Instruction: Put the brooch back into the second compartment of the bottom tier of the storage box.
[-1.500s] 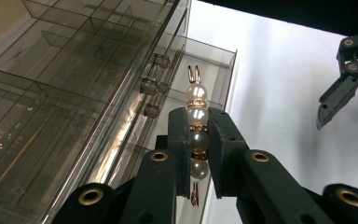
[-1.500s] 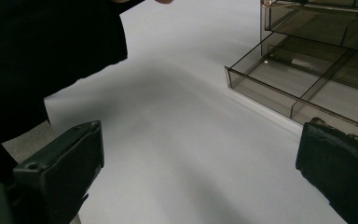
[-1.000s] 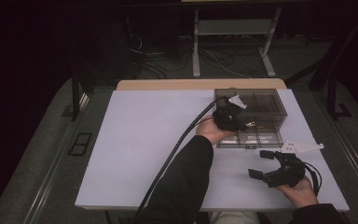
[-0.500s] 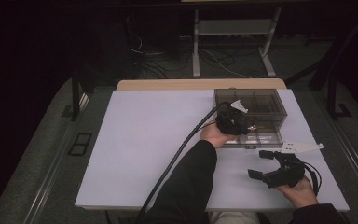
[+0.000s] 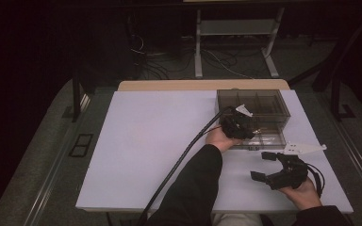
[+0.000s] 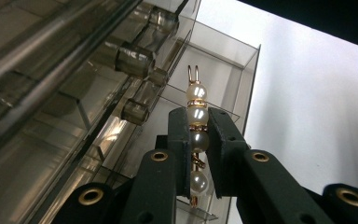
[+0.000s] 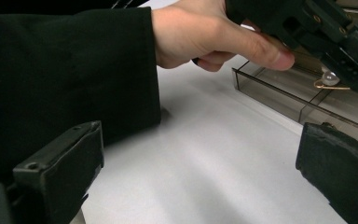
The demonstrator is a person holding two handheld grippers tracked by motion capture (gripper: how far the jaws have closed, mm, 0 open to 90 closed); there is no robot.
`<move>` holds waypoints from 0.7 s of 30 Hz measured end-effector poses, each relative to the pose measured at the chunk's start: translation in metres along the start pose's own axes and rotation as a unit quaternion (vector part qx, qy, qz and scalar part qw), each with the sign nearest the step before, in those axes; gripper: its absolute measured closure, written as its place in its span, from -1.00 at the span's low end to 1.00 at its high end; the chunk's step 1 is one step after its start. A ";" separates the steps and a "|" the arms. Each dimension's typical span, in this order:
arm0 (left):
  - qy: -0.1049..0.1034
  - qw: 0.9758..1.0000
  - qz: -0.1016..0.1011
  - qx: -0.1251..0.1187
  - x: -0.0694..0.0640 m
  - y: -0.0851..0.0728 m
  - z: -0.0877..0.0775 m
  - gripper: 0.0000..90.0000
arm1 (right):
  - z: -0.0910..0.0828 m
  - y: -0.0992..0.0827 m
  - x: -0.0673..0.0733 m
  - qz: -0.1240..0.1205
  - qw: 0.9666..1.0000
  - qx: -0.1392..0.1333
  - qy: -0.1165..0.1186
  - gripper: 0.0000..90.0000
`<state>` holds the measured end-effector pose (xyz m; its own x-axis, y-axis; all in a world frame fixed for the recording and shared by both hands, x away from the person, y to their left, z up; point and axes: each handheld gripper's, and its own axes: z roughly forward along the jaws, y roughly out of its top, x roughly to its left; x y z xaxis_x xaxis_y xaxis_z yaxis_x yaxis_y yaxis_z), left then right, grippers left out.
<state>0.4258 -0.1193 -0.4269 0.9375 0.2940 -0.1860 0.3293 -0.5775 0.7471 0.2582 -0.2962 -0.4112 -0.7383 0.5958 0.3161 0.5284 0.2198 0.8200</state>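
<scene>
A smoky clear plastic box [image 5: 264, 106] stands at the far right of the white table [image 5: 141, 146], its inside split by thin walls into compartments; a shallow tray of the same plastic juts from its near side. Seen from the left gripper view, the box [image 6: 74, 102] has glossy, hard-edged walls with short round pegs along a rail, and the compartments in sight hold nothing that can be made out.

The left gripper [image 5: 238, 126] hangs over the box's near edge, its black cable trailing back across the table. Its jaws are clamped on a pearl clip [image 6: 196, 135] — a row of round, glossy white beads with thin gold rings between them, strung on a gold wire whose looped end pokes out past the jaw tips. The clip stands lengthwise between the matte black pads, just above the open tray. From the right gripper view the clip [image 7: 330, 79] shows as one bead and a gold wire under the left gripper, low over the tray.

Right of the box and nearer the person, the right gripper [image 5: 271, 167] rests in a hand just above the table — jaws spread wide, nothing between them.
</scene>
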 end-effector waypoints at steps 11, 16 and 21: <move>0.004 1.000 -0.003 0.010 0.001 -0.004 0.008 0.76 | 0.000 0.000 0.001 0.000 1.000 0.001 0.002 -0.99; 0.004 1.000 -0.004 0.013 0.001 -0.005 0.009 0.75 | 0.000 0.000 0.001 0.000 1.000 0.000 0.001 -0.99; 0.003 1.000 -0.007 0.014 0.002 -0.005 0.009 0.73 | 0.000 0.000 0.001 0.000 1.000 0.001 0.002 -0.99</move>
<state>0.4268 -0.1229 -0.4369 0.9325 0.3057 -0.1924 0.3448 -0.5949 0.7260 0.2573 -0.2956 -0.4104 -0.7402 0.5925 0.3180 0.5290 0.2212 0.8193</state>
